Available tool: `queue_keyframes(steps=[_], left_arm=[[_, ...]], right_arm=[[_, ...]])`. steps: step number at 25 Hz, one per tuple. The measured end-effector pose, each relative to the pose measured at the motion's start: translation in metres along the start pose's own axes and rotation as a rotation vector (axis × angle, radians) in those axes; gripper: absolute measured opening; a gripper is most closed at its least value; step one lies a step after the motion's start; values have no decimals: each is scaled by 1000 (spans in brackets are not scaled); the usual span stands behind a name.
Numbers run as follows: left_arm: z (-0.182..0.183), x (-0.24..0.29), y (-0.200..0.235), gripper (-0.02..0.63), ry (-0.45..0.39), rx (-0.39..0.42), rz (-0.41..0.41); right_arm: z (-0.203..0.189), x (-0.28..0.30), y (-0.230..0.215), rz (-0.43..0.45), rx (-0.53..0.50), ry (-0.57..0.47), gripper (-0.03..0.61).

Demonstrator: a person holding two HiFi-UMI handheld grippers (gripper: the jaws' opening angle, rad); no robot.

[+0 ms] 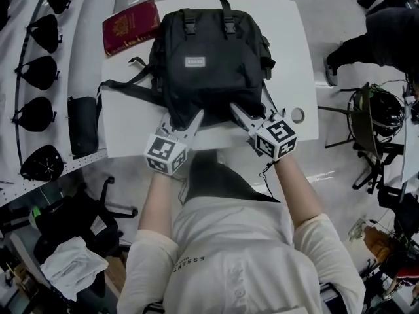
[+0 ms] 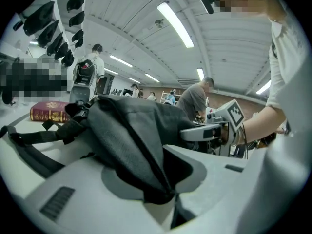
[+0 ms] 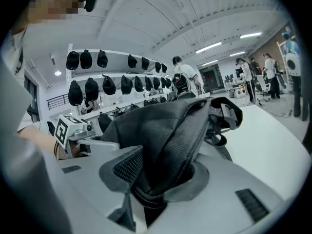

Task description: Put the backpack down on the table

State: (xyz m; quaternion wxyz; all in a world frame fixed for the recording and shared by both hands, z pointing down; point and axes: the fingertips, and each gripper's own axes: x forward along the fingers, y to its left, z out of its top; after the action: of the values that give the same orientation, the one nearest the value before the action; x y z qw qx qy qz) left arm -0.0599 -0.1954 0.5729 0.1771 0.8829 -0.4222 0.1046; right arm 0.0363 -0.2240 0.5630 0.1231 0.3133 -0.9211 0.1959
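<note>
A black backpack [image 1: 203,64] lies flat on the white table [image 1: 131,120], top end away from me, straps trailing to the left. Both grippers are at its near bottom edge. My left gripper [image 1: 184,118] is shut on a fold of the backpack's [image 2: 136,126] bottom corner, pinched tight between the jaws of the left gripper [image 2: 158,177]. My right gripper [image 1: 252,115] has the other bottom corner of the backpack [image 3: 165,126] between its jaws. There the jaws of the right gripper [image 3: 158,182] stand wider and the fold sits loose.
A red book [image 1: 129,25] lies at the table's far left corner, beside the backpack. A black pouch [image 1: 82,124] and several black caps [image 1: 36,70] sit on the shelf at left. A chair [image 1: 373,116] stands right of the table. Other people stand in the room.
</note>
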Motion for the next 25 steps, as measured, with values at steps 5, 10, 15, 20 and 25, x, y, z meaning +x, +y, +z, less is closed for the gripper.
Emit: queue_keyframes(steps=[5, 10, 15, 20, 25], left_arm=[[-19, -1, -2, 103, 21, -16, -3], [-35, -5, 3, 147, 58, -132, 58], [-44, -15, 14, 258, 86, -169, 173], [-38, -39, 20, 296, 55, -142, 242], [-17, -63, 13, 296, 50, -84, 252]], right_arm=[[-23, 0, -2, -15, 17, 52, 163], [-37, -3, 0, -40, -18, 106, 173], [-40, -10, -9, -111, -17, 135, 233], [-29, -31, -15, -237, -58, 92, 253], [-2, -53, -4, -281, -115, 14, 252]])
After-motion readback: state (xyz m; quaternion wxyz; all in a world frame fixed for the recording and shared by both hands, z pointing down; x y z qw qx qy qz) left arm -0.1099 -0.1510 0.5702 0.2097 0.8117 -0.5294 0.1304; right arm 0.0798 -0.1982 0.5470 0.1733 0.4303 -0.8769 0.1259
